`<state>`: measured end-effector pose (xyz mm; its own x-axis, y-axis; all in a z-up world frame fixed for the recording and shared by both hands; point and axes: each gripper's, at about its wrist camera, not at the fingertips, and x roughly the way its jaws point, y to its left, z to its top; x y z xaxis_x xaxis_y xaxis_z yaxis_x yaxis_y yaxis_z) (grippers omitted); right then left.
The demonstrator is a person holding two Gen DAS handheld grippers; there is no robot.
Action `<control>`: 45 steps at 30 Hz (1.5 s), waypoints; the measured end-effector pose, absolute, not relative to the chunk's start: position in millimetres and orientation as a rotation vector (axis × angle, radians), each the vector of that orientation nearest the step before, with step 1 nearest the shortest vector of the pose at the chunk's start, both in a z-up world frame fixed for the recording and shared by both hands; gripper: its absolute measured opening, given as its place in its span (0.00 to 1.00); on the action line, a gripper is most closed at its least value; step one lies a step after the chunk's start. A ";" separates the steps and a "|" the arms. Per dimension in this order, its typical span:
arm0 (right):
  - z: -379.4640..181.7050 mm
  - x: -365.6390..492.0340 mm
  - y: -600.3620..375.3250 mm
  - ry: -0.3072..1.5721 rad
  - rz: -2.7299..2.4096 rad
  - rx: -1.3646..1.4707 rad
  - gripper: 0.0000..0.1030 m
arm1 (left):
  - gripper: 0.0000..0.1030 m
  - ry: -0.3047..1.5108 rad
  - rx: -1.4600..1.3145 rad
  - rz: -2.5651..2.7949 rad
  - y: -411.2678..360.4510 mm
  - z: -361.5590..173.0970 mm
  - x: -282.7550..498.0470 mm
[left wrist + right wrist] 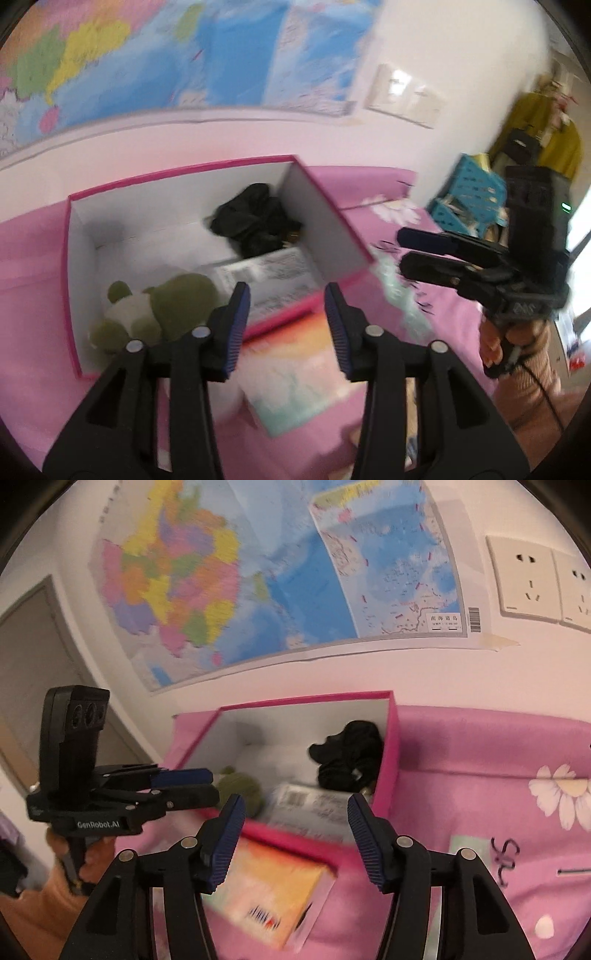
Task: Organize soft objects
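- Pink box (325, 206) sits open on a pink bed (33, 295), against the wall under a big map (280, 568); white inside, pink rim.
- In the box: green plush (155, 314) at the near-left corner, a black bundle (255, 221) of soft cloth at the far-right corner by the right wall, and a flat printed packet (273, 280) lying on the floor near the front wall.
- Left gripper (286, 328) hangs over the box's front edge — jaws apart, nothing between them. Plush is just left of its left finger.
- Right gripper (295, 843), in its own view, is likewise spread wide and empty, above the box's near wall.
- Seen from the left cam, the right gripper (406, 251) points toward the box's right wall, clear of it; its fingers overlap in that side-on view, so the gap can't be read there.
- From the right cam the left gripper (207, 786) is held at the box's left-front corner, close to the plush (240, 788).
- Orange-and-white book (273, 882) lies on the bed just in front of the box, under both grippers; blurred.
- Bedsheet has a white flower (561, 794) print at right.
- Two wall sockets (524, 579) right of the map.
- Blue crate (472, 195) and yellow garment (535, 122) beyond the bed, far right — both blurry.
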<state>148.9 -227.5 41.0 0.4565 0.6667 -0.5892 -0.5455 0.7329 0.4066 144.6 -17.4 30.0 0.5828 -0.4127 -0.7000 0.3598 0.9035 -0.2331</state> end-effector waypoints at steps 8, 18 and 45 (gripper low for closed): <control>20.1 94.9 -256.0 0.877 0.802 0.179 0.58 | 0.46 0.801 -0.004 -0.585 -35.2 25.4 73.1; -49.2 43.2 -284.1 1.094 0.756 0.263 0.58 | 0.46 0.960 -0.039 -0.696 -58.9 -25.7 39.4; -45.3 54.0 -303.8 0.945 0.678 0.431 0.15 | 0.46 1.129 -0.116 -0.771 -80.5 -69.8 38.9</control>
<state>54.0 -303.8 -45.3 0.4059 0.6959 -0.5924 -0.3380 0.7165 0.6102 38.9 -80.5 -69.8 0.2032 -0.6063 -0.7688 0.4949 0.7411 -0.4537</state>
